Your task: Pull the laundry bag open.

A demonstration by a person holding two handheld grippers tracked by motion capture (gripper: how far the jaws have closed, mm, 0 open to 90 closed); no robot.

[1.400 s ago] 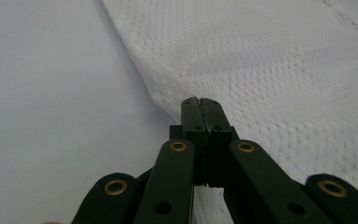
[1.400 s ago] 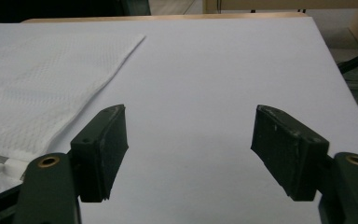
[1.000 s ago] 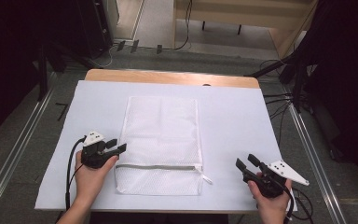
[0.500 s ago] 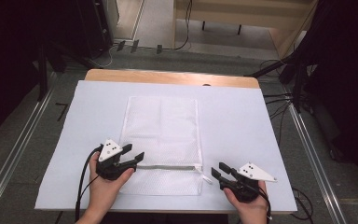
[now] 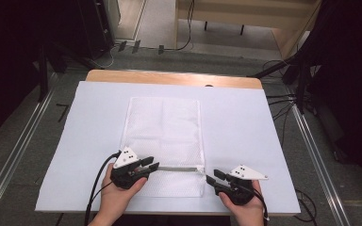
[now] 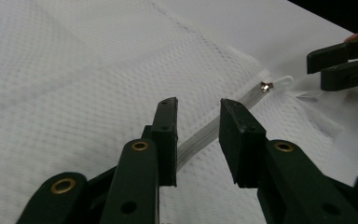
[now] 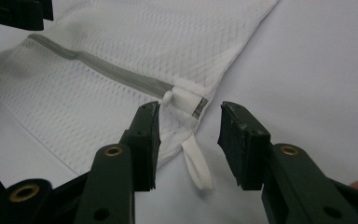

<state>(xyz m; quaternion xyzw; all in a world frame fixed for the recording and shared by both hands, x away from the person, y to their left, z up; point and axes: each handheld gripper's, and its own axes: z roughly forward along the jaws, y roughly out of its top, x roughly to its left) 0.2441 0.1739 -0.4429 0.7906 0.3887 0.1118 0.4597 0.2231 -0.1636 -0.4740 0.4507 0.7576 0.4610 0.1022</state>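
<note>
One flat, zipped mesh bag [image 5: 162, 141]

Desk [image 5: 283, 141] under white cover, bare wooden edge [image 5: 169, 77] along far side. Grey carpet floor [image 5: 23, 141] around it. Metal rails [image 5: 14, 155] flank both sides. Black cables [image 5: 283, 101] trail across floor at right and behind. Pale wooden furniture [image 5: 245, 12] at rear. Dark drapes [image 5: 9, 66] left and right; room dim beyond lit desk.
</note>
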